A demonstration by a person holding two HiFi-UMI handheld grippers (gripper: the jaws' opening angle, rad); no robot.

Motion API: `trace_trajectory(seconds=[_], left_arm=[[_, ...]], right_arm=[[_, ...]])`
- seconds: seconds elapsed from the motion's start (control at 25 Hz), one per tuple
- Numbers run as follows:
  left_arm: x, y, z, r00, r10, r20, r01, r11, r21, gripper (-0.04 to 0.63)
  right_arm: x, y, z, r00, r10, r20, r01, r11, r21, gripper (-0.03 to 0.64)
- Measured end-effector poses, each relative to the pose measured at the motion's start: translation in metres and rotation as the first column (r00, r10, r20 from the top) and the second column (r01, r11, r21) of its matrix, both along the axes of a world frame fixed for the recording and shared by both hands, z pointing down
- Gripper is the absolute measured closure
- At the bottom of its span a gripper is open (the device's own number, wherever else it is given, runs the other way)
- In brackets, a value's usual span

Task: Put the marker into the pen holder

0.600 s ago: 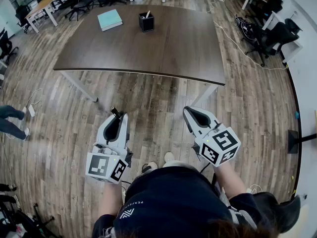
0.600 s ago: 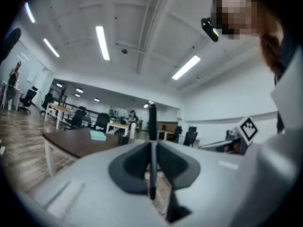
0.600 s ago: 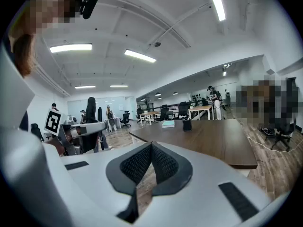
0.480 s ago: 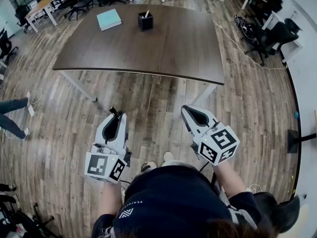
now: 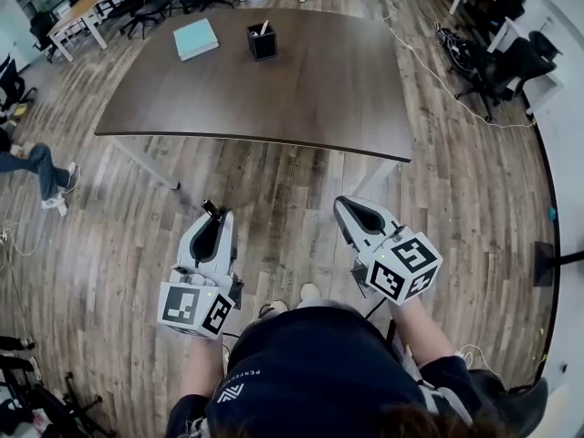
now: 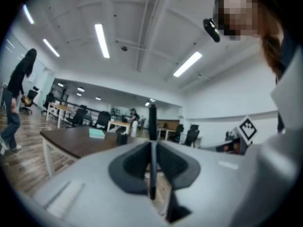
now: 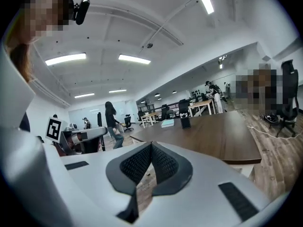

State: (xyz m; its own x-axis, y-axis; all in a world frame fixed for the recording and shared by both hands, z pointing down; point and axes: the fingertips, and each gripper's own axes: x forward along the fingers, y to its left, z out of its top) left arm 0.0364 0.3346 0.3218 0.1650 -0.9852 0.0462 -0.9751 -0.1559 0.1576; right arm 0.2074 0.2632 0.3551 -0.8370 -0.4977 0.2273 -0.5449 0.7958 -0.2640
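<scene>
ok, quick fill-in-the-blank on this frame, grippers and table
The left hand-held gripper is shut on the ____.
The right hand-held gripper is shut and holds ____.
The pen holder stands on the ____.
In the head view, the book lies to its ____.
Missing: marker; nothing; table; left.

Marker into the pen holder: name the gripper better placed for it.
Left. The left gripper is shut on the marker; the right gripper is shut on nothing. The pen holder stands ahead of both.
</scene>
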Motion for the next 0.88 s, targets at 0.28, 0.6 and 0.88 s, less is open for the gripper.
trace_trajectory(seconds=[0.28, 0.6, 0.88], left_arm=[[0.016, -0.026, -0.01, 1.0, -0.026, -0.015, 0.026, 0.999, 0.021, 0.546], [0.017, -0.037, 0.001, 0.997, -0.064, -0.033, 0.064, 0.998, 0.001, 0.546], [0.007, -0.064, 0.008, 0.997, -0.05, -0.065, 0.05, 0.999, 0.0, 0.546]], right_arm=[[0.013, -0.023, 0.01, 0.999, -0.047, -0.014, 0.046, 0.999, -0.016, 0.617], [0.008, -0.035, 0.022, 0.994, -0.099, -0.037, 0.098, 0.995, -0.03, 0.617], [-0.005, -0.052, 0.024, 0.992, -0.109, -0.07, 0.107, 0.994, -0.03, 0.617]])
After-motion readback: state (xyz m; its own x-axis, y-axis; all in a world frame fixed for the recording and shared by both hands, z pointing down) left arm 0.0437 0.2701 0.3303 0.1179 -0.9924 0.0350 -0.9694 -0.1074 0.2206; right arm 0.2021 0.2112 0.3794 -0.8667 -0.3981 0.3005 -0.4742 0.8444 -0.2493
